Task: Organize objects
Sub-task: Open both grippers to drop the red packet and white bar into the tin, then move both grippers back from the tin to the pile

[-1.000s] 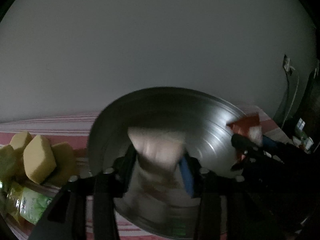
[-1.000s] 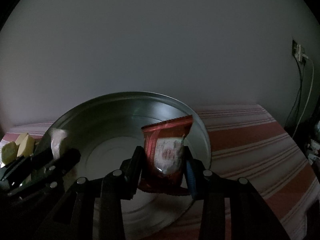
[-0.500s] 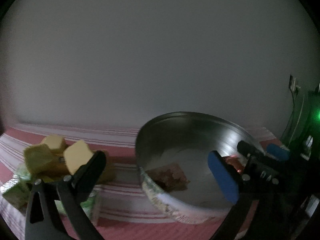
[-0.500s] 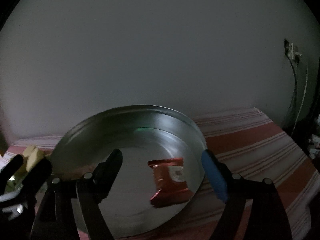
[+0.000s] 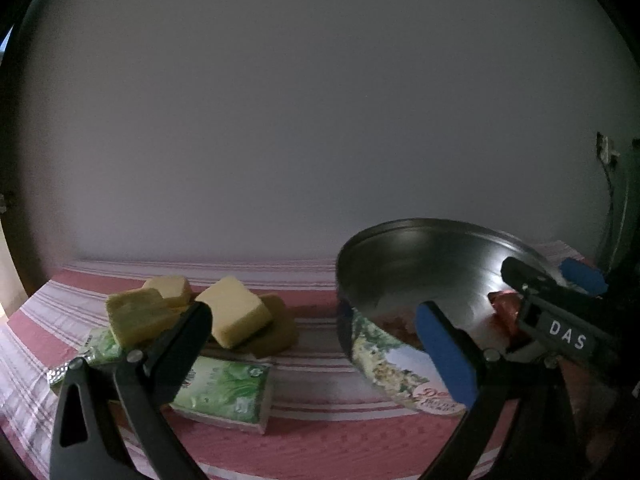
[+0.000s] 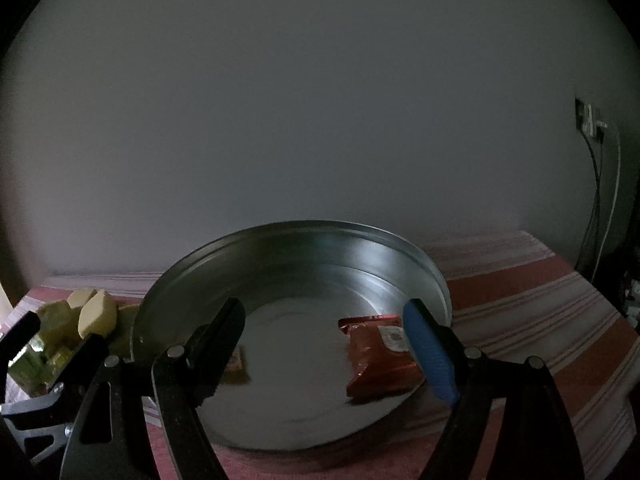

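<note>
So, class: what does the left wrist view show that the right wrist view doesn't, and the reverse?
Only the left wrist view: the tin's printed outer wall and the whole green packet. Only the right wrist view: the whole red packet, a small packet lying in the tin, and the wall socket with its cables. Both: the tin, the yellow blocks, the striped cloth.

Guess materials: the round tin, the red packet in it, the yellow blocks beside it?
Round tin: thin sheet metal, bare glossy inside with ringed reflections; printed outer wall.
Red packet: likely foil-lined plastic film, crinkled and shiny, with a crimped end.
Yellow blocks: matte, soft-edged; possibly sponge foam, too dim to tell for sure.
</note>
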